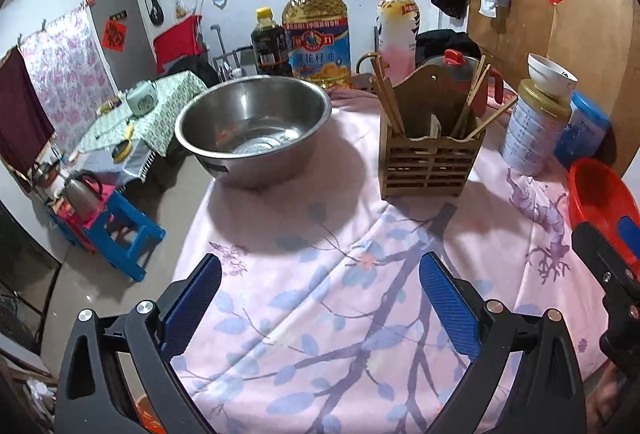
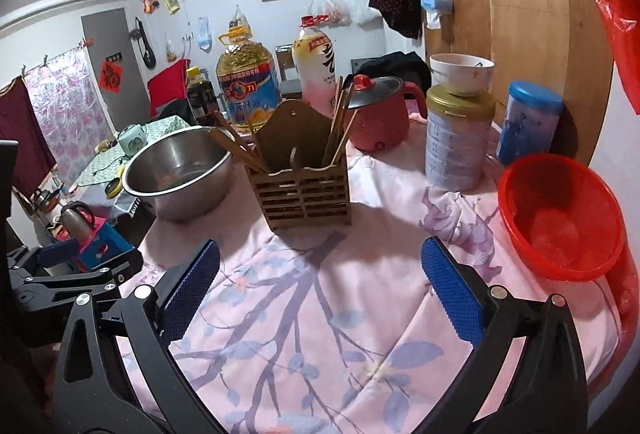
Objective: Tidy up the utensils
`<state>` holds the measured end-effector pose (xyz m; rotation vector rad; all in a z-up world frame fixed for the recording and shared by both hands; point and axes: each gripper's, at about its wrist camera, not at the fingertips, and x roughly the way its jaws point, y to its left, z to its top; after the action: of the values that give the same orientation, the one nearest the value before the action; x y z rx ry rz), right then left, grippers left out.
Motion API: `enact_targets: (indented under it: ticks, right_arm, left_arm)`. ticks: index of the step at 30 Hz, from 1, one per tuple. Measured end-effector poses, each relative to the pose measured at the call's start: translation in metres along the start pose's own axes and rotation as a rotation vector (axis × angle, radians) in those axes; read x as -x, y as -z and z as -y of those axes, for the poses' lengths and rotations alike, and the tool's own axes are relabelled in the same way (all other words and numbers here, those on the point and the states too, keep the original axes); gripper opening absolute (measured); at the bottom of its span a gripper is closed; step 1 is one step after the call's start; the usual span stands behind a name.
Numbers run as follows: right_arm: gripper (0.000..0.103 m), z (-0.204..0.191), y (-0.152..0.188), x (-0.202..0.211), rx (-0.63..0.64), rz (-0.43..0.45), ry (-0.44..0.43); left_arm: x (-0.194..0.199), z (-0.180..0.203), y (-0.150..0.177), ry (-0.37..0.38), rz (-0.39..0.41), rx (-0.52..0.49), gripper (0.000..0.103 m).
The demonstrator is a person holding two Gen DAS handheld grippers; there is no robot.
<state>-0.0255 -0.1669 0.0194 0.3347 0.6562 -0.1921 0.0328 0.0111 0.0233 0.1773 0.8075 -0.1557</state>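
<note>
Blue-padded fingers of left gripper and right gripper hover spread wide, empty, facing the chopstick holder.

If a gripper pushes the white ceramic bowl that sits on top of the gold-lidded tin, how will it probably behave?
The white ceramic bowl rests only on its narrow foot on the gold-lidded tin, so a push would probably slide or tip it off. It looks ceramic, so likely rigid and fragile if it falls. The tall tin itself stands on soft pink floral cloth and might wobble too.
</note>
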Motion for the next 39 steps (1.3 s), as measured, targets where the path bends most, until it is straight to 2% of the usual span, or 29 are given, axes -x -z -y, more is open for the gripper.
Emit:
enact_targets:
  ticks: [10,22,39]
  right_arm:
    - [0.098,-0.006,0.002,0.001,0.015,0.008,0.001]
    - [0.098,-0.010,-0.010,0.002,0.038,0.055,0.010]
    - [0.098,-0.009,-0.023,-0.019,0.050,0.058,0.029]
  left_arm:
    - [0.015,-0.006,0.000,-0.054,0.058,0.017,0.097]
    - [0.008,-0.008,-0.012,-0.044,0.071,0.033,0.097]
    - [-0.021,0.000,-0.033,-0.025,0.065,0.005,0.097]
